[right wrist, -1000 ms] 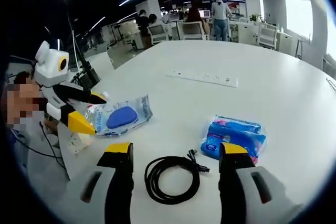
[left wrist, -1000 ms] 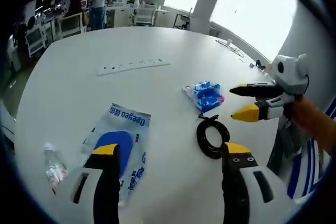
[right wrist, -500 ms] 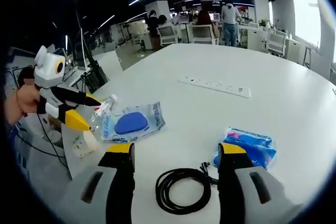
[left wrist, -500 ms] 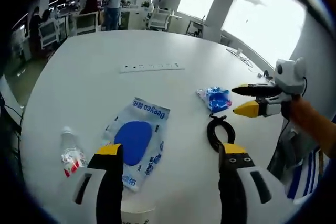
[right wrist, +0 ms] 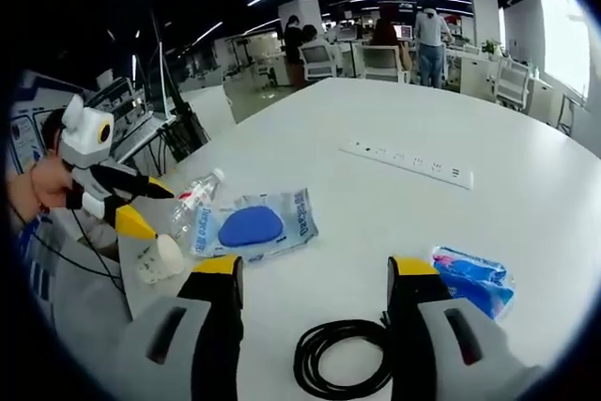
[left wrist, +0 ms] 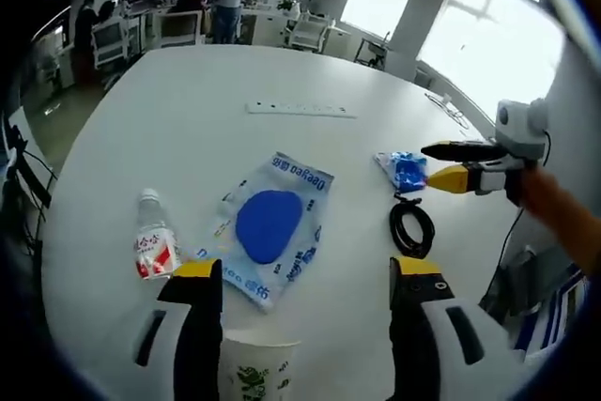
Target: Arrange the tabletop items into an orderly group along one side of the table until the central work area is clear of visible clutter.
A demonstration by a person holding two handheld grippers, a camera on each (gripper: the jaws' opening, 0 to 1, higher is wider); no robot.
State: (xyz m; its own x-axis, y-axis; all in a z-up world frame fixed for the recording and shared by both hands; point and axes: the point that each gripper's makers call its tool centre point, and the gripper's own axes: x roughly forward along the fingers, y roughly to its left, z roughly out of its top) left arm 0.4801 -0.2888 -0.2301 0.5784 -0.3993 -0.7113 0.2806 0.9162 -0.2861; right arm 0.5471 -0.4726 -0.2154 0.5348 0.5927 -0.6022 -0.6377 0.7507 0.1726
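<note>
On the white table (left wrist: 113,110), going left to right in the left gripper view, a small water bottle (left wrist: 155,239) lies on its side. It looks light and round, so it may roll; the middle seems the best place to grab. Close to the camera stands a paper cup (left wrist: 255,367), which likely squashes easily. Next lies a clear bag with a blue pad (left wrist: 270,225), soft and slippery; an edge is best. Farther right sits a coiled black cable (left wrist: 411,228), floppy, then a blue tissue pack (left wrist: 404,170), squishy. The left gripper (left wrist: 299,274) is wide apart and empty. The right gripper (right wrist: 315,269) is wide and empty too.
</note>
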